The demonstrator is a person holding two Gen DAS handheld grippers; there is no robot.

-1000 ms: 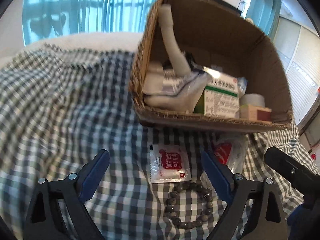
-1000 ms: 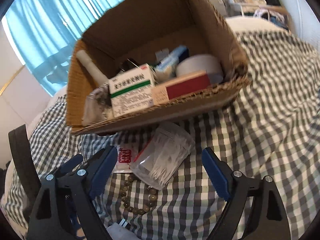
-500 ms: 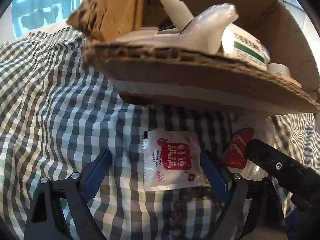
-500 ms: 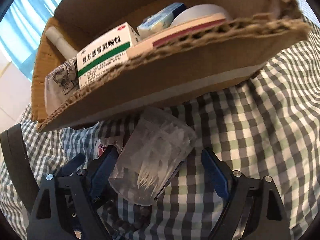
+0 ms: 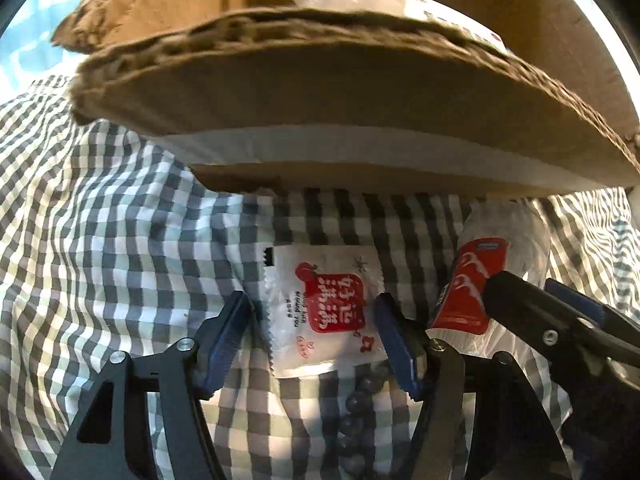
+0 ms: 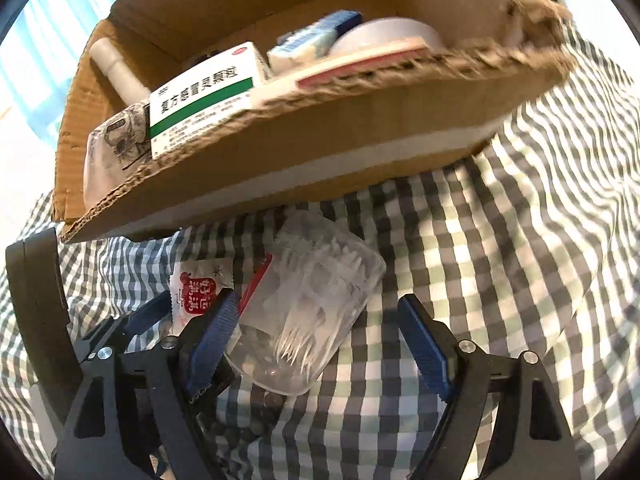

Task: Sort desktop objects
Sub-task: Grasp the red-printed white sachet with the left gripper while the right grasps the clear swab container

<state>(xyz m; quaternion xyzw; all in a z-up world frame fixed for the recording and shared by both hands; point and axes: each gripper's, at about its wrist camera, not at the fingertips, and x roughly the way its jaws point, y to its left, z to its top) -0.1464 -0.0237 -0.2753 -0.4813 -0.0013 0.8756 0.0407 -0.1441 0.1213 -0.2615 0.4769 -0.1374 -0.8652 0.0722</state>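
1. The white sachet (image 5: 324, 312) carries a red panel with white Chinese characters and a small line of English of which only "YOU" reads clearly.
2. The clear plastic tub (image 6: 308, 312) of picks has a red label with white swirled script, seen from the left wrist view; its wording cannot be read.
3. In the cardboard box (image 6: 304, 160) stands a white medicine carton (image 6: 204, 92) with a green stripe and Chinese print, beside a blue-and-white pack (image 6: 312, 38), a white roll (image 6: 384, 32) and a white tube (image 6: 116, 68).
4. Sachet, tub and a dark bead bracelet (image 5: 356, 412) lie on the checked cloth (image 5: 104, 248) just in front of the box's near wall; the surface underneath cannot be told.
5. The left gripper (image 5: 316, 332) has its jaws apart either side of the sachet; they have just been closing, and the pads do not yet press it.
6. The right gripper (image 6: 320, 340) has its jaws apart around the tub, just narrowing too; the left pad is at the tub's side, the right one clear.
7. Against a second ago, both grippers have dropped closer to the cloth, and the box wall now fills the top of both views.
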